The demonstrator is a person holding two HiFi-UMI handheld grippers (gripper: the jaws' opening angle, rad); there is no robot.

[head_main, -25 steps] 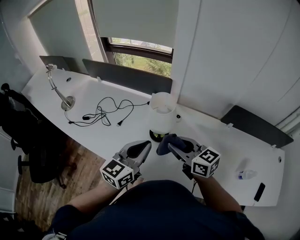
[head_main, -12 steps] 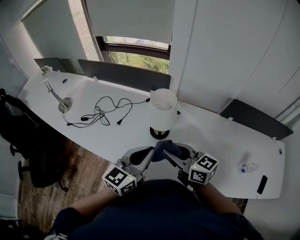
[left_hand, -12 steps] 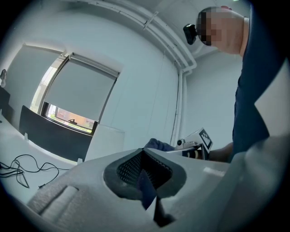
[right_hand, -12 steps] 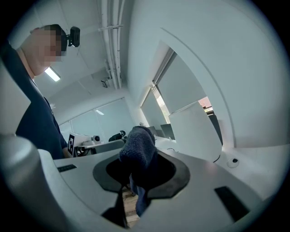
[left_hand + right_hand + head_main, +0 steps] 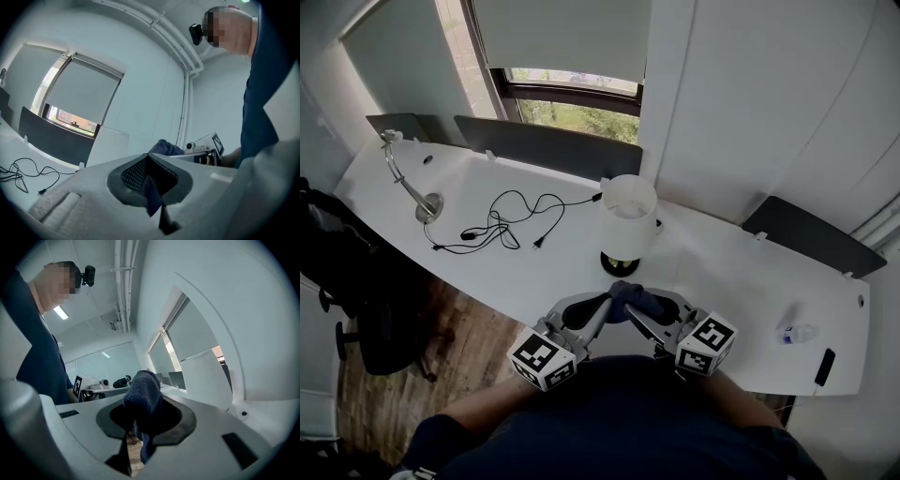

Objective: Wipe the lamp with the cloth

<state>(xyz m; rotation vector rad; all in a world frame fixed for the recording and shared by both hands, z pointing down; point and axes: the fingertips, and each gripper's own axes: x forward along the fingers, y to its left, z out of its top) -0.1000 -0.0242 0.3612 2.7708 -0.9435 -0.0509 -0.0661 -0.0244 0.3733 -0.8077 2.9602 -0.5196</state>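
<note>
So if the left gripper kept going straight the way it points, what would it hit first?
Most likely the cloth clamped in the right gripper: it sits just past the tips of the left gripper. The lamp stands off that line.

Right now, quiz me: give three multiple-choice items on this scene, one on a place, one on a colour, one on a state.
1. The lamp stands:
A. on the white desk
B. on the floor
C. on the windowsill

2. The cloth is:
A. yellow
B. dark blue
C. white

3. The right gripper is:
A. open and empty
B. shut on a cable
C. shut on the cloth

Answers:
1 A: the head view shows the lamp's dark base resting on the desk.
2 B: the cloth looks dark blue in every view.
3 C: the right gripper view shows the cloth pinched between its jaws.
</note>
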